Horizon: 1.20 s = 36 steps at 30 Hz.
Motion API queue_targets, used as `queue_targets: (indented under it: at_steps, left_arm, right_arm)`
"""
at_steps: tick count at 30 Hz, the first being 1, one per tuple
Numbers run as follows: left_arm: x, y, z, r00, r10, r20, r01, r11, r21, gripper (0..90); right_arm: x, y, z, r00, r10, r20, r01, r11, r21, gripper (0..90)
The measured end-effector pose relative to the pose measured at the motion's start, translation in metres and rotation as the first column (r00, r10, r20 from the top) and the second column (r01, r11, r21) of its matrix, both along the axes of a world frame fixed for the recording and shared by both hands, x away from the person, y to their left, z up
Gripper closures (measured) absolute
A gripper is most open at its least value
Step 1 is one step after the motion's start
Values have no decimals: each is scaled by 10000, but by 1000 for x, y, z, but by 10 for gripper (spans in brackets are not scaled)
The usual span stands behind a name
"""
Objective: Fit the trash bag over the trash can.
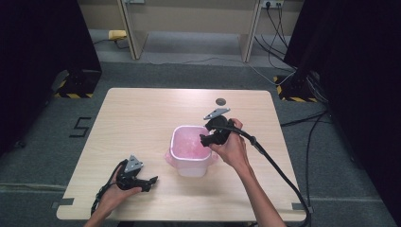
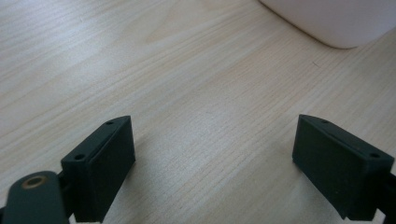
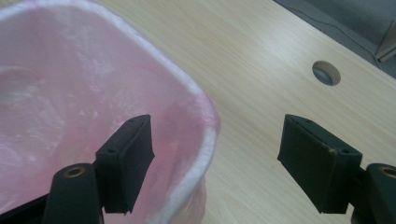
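Note:
A white bin lined with a pink bag stands at the middle of the table. My right gripper hovers at the bin's right rim, held by a hand. In the right gripper view the right gripper is open: one jaw is over the pink lining, the other over the table outside, and the bin's rim passes between them untouched. My left gripper lies low at the table's front left, held in a hand. In its own view the left gripper is open over bare wood, with the bin's white wall ahead.
A round cable hole sits in the table beyond the bin, also seen as the cable hole in the right gripper view. A thick black cable trails from the right gripper toward the table's front right corner.

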<state>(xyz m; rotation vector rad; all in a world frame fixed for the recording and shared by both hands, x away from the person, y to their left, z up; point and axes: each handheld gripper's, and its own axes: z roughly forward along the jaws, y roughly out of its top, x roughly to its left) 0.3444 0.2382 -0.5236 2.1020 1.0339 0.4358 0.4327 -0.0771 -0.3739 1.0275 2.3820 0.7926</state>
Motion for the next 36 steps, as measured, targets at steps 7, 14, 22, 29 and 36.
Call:
queue_targets:
  at_steps: [7,14,22,29,36]
  left_arm:
    - [0,0,0,10000,7,9,-7,10000,-1,121]
    - [0,0,0,10000,8,10,-8,10000,-5,121]
    - [0,0,0,10000,4,5,-4,10000,-5,121]
    - [0,0,0,10000,4,5,-4,10000,-2,121]
    - [0,0,0,10000,5,4,-5,10000,-5,121]
  right_arm:
    - [0,-1,-7,9997,-49,-259,51,10000,81,265]
    - [-18,-5,5,9986,528,42,-530,9960,727,251]
    - [-34,-5,3,9952,981,-66,-967,9886,1158,249]
    - [-35,-2,-9,9930,1075,-496,-1027,9907,895,230]
    - [-35,-1,-11,9922,1097,-594,-1042,9905,901,230]
